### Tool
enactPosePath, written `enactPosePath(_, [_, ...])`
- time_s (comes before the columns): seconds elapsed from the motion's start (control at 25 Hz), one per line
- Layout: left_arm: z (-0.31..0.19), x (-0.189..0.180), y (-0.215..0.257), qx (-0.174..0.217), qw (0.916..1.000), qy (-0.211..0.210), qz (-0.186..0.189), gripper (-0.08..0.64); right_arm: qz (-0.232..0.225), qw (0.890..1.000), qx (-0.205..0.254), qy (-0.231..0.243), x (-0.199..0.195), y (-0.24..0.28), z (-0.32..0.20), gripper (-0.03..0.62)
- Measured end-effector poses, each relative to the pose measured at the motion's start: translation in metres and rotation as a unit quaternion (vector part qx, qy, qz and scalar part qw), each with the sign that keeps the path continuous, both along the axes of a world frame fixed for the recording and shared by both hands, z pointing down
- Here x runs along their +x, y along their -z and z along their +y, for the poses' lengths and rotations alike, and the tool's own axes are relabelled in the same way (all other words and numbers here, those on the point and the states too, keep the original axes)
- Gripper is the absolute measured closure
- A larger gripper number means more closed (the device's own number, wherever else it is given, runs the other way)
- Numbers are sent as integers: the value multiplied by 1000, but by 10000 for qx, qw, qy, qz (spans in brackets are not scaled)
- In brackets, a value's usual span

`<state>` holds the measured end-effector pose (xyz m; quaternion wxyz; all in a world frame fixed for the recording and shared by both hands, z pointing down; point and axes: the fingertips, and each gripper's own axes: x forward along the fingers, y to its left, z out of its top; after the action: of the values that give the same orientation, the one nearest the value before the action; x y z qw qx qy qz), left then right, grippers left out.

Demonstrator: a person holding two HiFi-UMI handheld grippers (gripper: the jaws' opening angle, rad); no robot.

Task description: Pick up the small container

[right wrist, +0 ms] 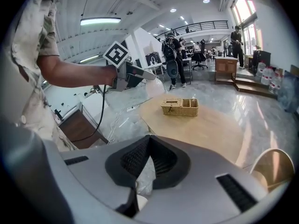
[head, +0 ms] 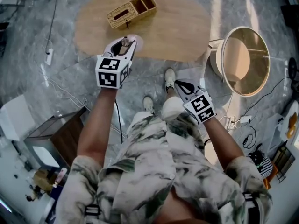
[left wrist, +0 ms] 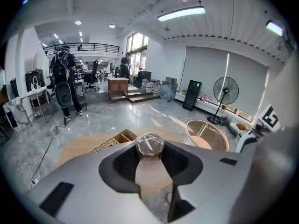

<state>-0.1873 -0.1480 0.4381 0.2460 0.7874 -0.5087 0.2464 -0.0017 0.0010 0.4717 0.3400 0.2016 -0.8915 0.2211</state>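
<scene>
Far left there's a wooden cabinet (head: 65, 135) down by my left side. A white power strip (head: 48, 56) lies on the marble floor (head: 28, 78) with its cable trailing off, so that side is a bit cluttered low down.

The left gripper (head: 125, 45) is up in the air, well above table height. Its fingers are partly closed and clamped on the small container (left wrist: 150, 144), a little round tub with crinkly clear film over the top. It sits right at the fingertips, pinched from both sides. From the head view it hangs about over the near edge of the oval wooden table (head: 182, 31). I honestly can't tell whether it's just inside the rim or just off it, the angle is too steep.

On the table's far side sits a wicker basket (head: 132, 10), close to the far edge and well apart from the container. The rest of the tabletop to the right is bare wood, loads of room there.

The right gripper (head: 179, 85) hangs low beside my right knee, over the floor and short of the table's near edge. Its fingers are pressed together with nothing in them.

Further right a round side table (head: 246, 59) stands near the oval table's right end, with a strip of floor between them.
</scene>
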Motion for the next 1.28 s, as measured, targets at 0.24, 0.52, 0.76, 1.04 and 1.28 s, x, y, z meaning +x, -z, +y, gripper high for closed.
enactPosePath(0.24, [11, 5, 16, 63, 10000, -67, -1, 408, -30, 9999, 100, -46, 2, 9, 8, 572])
enactPosePath(0.52, [15, 9, 22, 102, 9999, -86, 19, 408, -44, 9998, 167, -95, 3, 14, 15, 572])
enactPosePath(0.76, [10, 12, 21, 108, 9999, -84, 21, 408, -23, 9998, 184, -109, 8, 16, 13, 572])
enactPosePath(1.04, [1, 16, 17, 101, 9999, -69, 34, 408, -33, 9997, 229, -96, 12, 15, 8, 572])
enactPosePath(1.28, [-5, 20, 14, 99, 9999, -36, 38, 408, -28, 9997, 233, -80, 15, 14, 3, 572])
